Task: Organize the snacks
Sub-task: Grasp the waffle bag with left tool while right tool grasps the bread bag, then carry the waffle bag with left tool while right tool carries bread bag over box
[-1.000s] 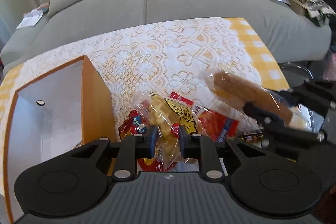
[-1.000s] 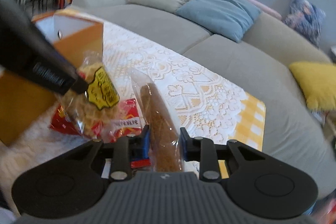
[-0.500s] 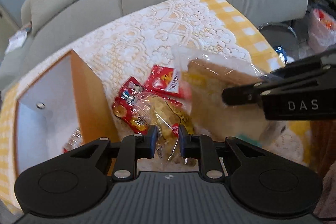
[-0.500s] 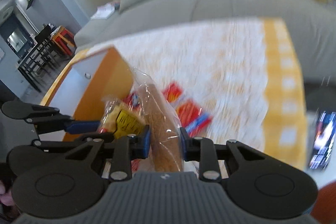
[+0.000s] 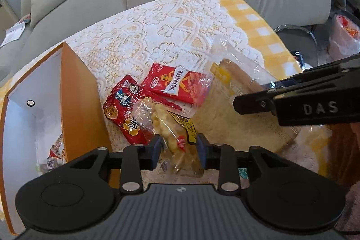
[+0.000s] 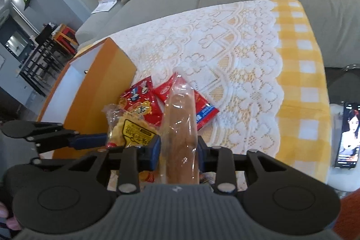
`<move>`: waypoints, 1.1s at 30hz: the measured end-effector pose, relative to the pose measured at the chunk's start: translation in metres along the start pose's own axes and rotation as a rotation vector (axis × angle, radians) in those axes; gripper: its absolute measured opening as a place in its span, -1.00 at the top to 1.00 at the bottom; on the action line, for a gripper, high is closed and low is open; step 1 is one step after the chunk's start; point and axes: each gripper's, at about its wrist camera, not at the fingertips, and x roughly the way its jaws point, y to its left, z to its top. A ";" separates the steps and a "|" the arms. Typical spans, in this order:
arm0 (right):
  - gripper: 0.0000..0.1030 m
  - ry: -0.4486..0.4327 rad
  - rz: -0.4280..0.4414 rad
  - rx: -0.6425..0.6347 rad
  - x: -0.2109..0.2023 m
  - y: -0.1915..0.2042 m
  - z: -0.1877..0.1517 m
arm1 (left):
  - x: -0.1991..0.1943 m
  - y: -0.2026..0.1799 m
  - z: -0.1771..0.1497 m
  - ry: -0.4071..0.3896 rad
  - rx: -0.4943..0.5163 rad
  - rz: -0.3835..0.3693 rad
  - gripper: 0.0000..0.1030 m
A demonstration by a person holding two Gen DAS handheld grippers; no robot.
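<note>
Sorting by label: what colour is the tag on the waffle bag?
Yellow with black print, on the waffle bag; clearest in the right wrist view.

I see a clear waffle-snack bag (image 5: 173,127) with a yellow label, a long wrapped brown bread loaf (image 6: 181,127), and two red snack packets (image 5: 157,93) lying flat beside the orange box (image 5: 78,91).
</note>
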 end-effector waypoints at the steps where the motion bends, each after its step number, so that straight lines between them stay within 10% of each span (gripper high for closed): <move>1: 0.38 0.006 0.013 -0.002 0.001 0.000 0.001 | 0.002 -0.001 0.000 0.004 0.004 0.012 0.20; 7: 0.54 0.031 0.016 -0.044 0.007 0.006 -0.002 | 0.011 -0.006 0.000 0.030 0.037 0.130 0.51; 33: 0.58 -0.062 -0.019 -0.081 -0.022 0.041 0.007 | -0.074 0.034 0.002 -0.184 -0.079 0.076 0.66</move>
